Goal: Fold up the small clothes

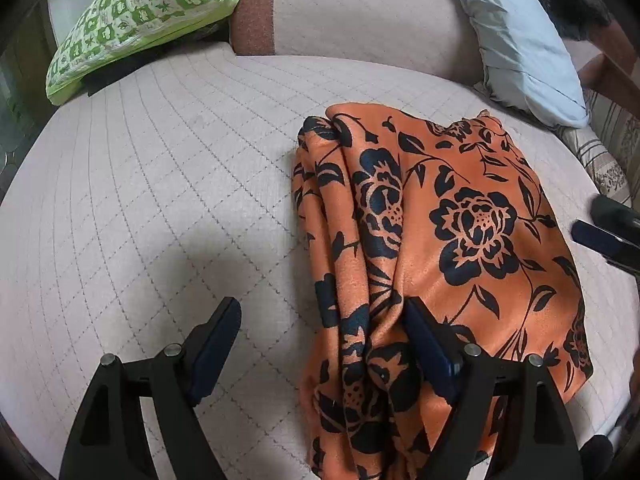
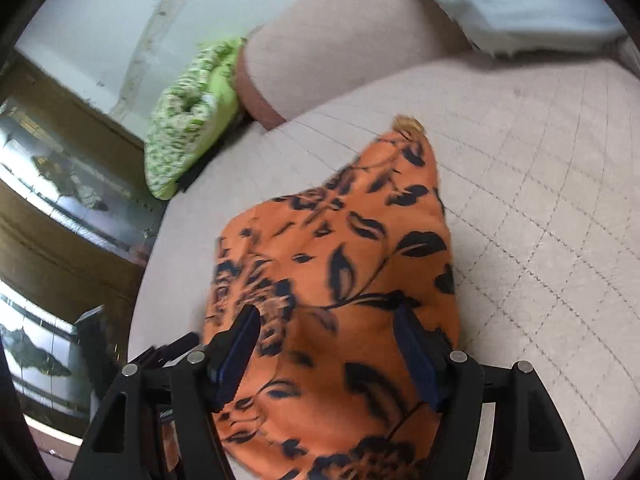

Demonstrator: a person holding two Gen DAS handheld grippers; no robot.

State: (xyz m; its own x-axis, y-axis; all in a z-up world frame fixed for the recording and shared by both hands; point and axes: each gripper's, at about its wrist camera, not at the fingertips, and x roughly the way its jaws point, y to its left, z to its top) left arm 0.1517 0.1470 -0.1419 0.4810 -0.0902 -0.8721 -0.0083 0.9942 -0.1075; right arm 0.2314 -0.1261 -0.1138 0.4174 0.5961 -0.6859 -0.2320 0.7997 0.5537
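The orange cloth (image 1: 452,216) has big dark flowers and leaves on it. It looks soft and a bit shiny, and it lies bunched in long folds on the pale quilted bed (image 1: 160,184), which has stitched squares. The left gripper (image 1: 324,320) has its jaws wide, one finger on the cloth's folded edge, not pinching it. The right gripper (image 2: 326,322) is wide too, with the cloth lying loose between its fingers. A green patterned pillow (image 1: 140,16) sits far back.
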